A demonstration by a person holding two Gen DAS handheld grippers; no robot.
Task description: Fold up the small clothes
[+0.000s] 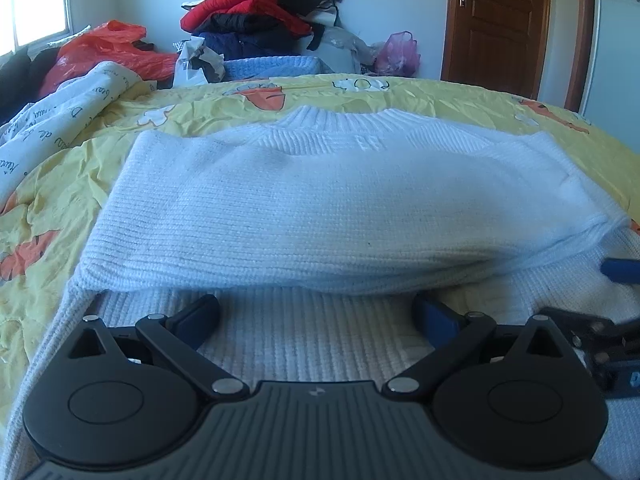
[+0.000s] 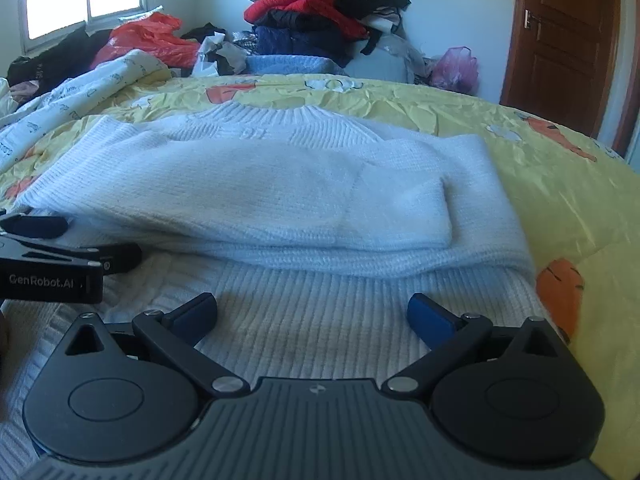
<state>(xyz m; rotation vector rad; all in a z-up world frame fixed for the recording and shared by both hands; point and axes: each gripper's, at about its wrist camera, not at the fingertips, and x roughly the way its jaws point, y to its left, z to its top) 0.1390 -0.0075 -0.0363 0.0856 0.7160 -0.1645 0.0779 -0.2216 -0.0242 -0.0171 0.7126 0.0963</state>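
Observation:
A white knit sweater [image 1: 304, 200] lies on the yellow bedspread, collar at the far side, with both sleeves folded across its chest. In the right wrist view the same sweater [image 2: 280, 192] shows the folded sleeve ends stacked on the right. My left gripper [image 1: 316, 312] hovers over the ribbed lower hem, jaws wide open, nothing between them. My right gripper [image 2: 312, 312] stands over the hem too, open and empty. The left gripper [image 2: 60, 256] appears at the left edge of the right wrist view; part of the right gripper [image 1: 608, 320] shows at the right edge of the left wrist view.
A yellow bedspread [image 1: 440, 100] with orange prints covers the bed. A crumpled white printed sheet [image 1: 60, 120] lies at the left. Beyond the bed sit a pile of red and dark clothes [image 1: 260, 12], an orange plastic bag [image 1: 108, 48], a pink bag [image 1: 400, 54] and a brown door [image 1: 500, 20].

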